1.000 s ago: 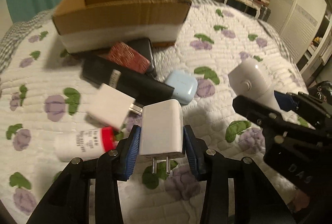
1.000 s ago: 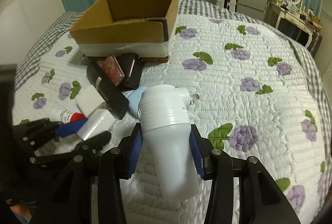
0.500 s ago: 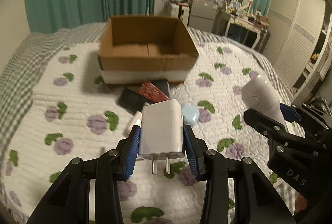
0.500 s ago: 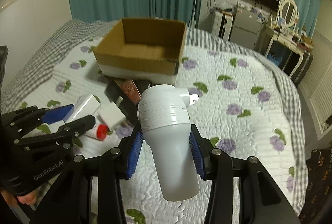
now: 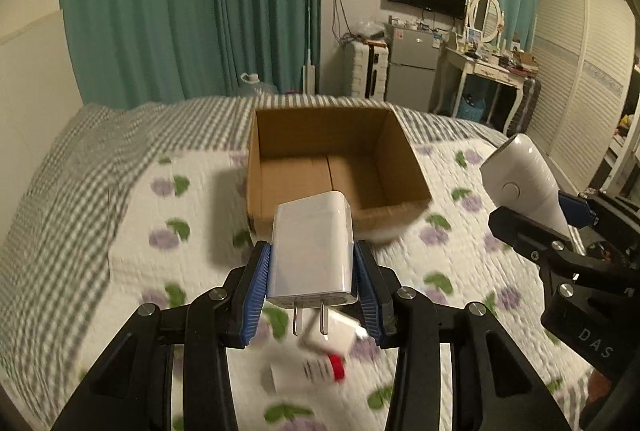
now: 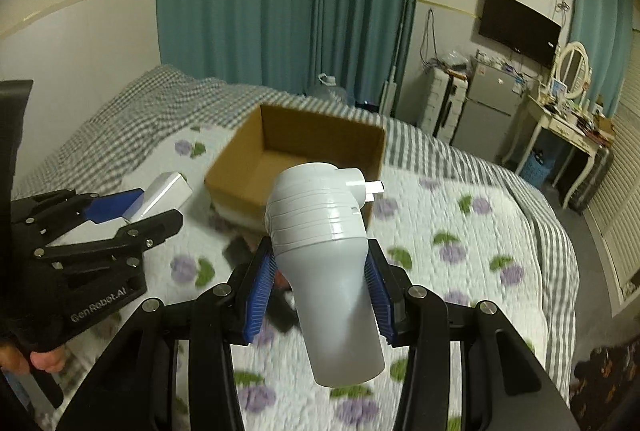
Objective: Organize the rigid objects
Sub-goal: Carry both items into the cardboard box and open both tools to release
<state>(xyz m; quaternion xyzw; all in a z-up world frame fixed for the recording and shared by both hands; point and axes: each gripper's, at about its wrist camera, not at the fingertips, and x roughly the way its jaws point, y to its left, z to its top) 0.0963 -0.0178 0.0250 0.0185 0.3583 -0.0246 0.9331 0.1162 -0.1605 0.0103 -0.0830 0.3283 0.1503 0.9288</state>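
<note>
so both grippers are up in the air over the quilted bed (image 5: 120,239), tilted downward toward the open cardboard box (image 5: 332,171) sitting on the quilt ahead. right gripper (image 6: 320,291) is clamped on a white cylindrical plug device (image 6: 324,263), blue pads pressing its sides, plug blades sticking out near the top toward the box; in the left wrist view the same device shows off to the right. left gripper (image 5: 312,279) is clamped on a white wall charger (image 5: 312,247), held upright, two prongs pointing back toward the camera, box directly behind it. box interior looks bare from what shows. below the left gripper, blurred on the quilt: a white tube with a red cap (image 5: 308,371); dark items (image 6: 240,251) lie near the box front, too blurred to id. readable text: "GenRobot.AI" on the left gripper body in the right wrist view, "DAS" on the right gripper body in the left wrist view
</note>
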